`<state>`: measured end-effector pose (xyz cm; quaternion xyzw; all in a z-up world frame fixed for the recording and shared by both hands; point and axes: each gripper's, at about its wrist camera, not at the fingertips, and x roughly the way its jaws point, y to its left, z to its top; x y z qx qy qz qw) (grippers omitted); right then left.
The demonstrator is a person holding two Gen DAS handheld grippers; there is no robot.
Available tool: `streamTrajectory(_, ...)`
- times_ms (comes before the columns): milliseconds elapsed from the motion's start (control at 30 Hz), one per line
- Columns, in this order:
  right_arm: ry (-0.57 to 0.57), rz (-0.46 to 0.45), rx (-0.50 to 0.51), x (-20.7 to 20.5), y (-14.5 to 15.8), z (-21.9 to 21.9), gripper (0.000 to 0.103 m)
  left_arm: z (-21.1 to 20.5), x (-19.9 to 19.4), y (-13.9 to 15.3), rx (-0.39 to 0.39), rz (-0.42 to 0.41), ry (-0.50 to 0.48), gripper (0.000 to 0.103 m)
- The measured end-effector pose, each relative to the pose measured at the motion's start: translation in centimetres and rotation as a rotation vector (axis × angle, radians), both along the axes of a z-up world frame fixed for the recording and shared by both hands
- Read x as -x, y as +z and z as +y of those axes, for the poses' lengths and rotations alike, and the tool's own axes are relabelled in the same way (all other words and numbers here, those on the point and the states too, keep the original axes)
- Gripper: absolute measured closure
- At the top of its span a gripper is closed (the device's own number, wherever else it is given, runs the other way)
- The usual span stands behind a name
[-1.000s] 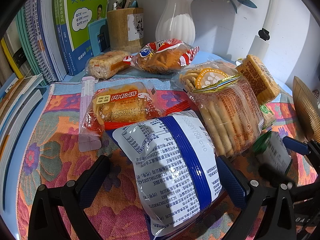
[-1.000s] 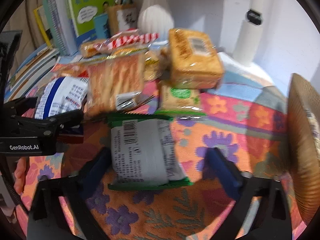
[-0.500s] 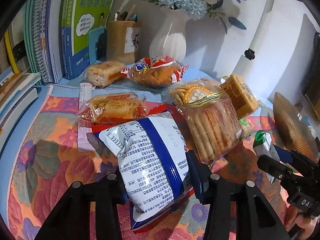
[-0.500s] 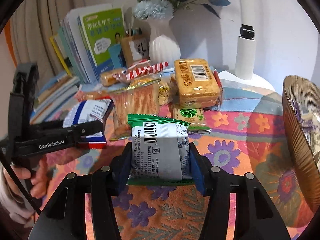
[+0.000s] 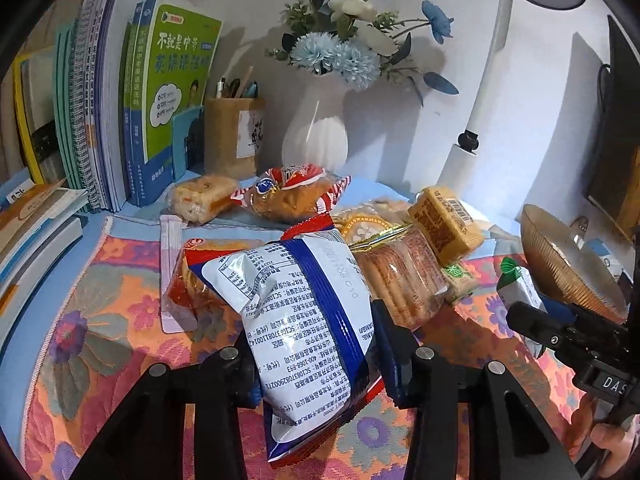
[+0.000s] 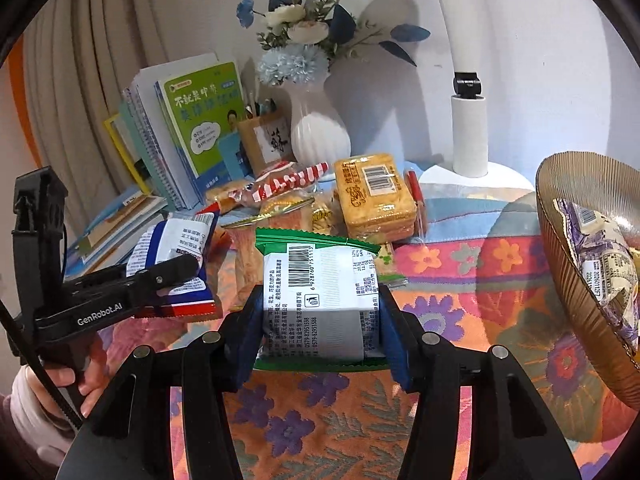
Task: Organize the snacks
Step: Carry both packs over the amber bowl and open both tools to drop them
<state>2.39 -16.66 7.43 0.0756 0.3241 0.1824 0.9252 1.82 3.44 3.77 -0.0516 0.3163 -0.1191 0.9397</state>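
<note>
Holding two crinkly foil packets above the flowered woven cloth [image 6: 500,280]: my left gripper [image 5: 316,360] clamps the puffy blue-and-white bag [image 5: 304,320], my right gripper [image 6: 320,336] clamps the green-edged packet [image 6: 320,300] beside one ribbed bowl [image 6: 568,280].

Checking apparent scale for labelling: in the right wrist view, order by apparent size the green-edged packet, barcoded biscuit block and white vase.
1. green-edged packet, though nearest the camera.
2 and 3. barcoded biscuit block and white vase look alike; unranked.
</note>
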Motion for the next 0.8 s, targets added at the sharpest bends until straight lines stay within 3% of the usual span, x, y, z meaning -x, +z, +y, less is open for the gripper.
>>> streamTrajectory(300, -0.04, -0.048, -0.031, 0.8, 0.9, -1.0, 0.051, 0.1, -0.2, -0.1, -0.012, 0.017, 0.015, 0.061)
streamTrajectory(467, -0.097, -0.1, -0.109, 1.1, 3.6, -3.9, 0.051, -0.6, -0.2, 2.7, 0.006, 0.037, -0.029, 0.061)
streamTrajectory(633, -0.171, -0.143, -0.118, 0.6, 7.5, -8.4, 0.051, -4.9, -1.3, 8.5, 0.043, 0.027, -0.149, 0.061)
streamTrajectory(800, -0.261, -0.125, -0.081, -1.2, 11.2, -14.2, 0.051, -12.7, -3.2, 11.1, 0.072, 0.097, -0.323, 0.061)
